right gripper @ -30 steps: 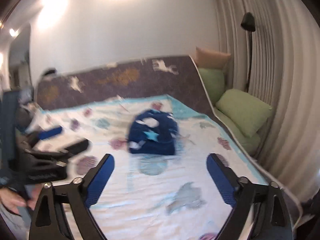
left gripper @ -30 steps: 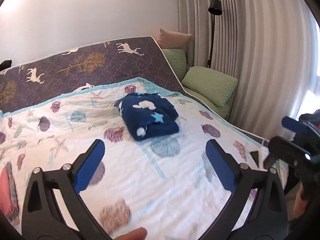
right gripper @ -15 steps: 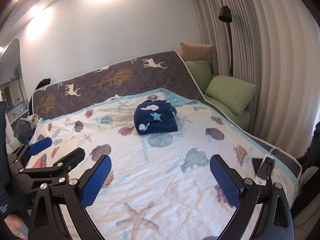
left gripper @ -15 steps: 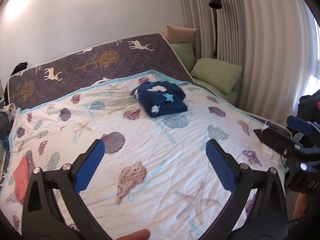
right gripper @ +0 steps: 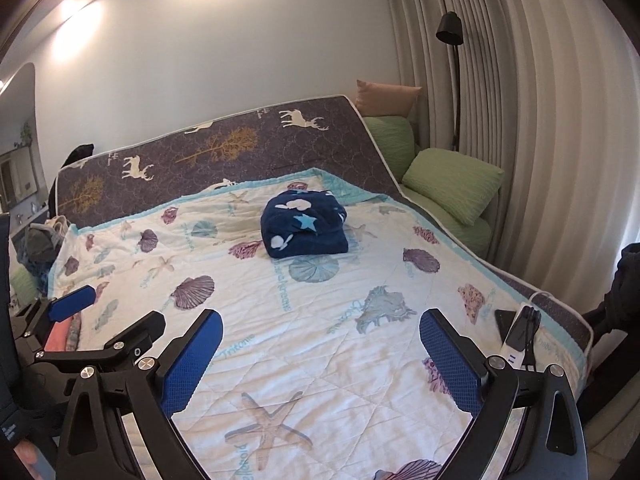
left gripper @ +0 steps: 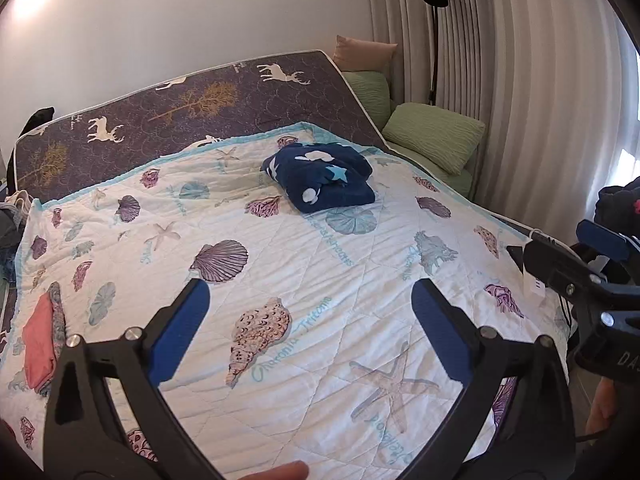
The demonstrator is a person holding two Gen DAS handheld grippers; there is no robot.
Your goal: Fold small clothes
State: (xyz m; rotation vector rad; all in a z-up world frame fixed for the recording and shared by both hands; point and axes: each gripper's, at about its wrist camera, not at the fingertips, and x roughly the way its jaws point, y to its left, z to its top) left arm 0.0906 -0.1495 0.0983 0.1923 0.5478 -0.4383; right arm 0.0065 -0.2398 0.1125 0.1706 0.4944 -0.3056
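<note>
— One navy fleece garment (left gripper: 320,178) sits folded far up our bed (left gripper: 280,264), well apart from us.
— Both our left hand-held gripper (left gripper: 310,316) and right hand-held gripper (right gripper: 320,348) gape wide, empty; pink clothes (left gripper: 38,344) at the bed's left edge may remain.

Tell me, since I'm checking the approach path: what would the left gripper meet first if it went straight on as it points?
Probably the seashell quilt: the open left gripper points slightly down over its bare stretch, with nothing between. The folded navy garment lies farther on, though depth is uncertain.
</note>
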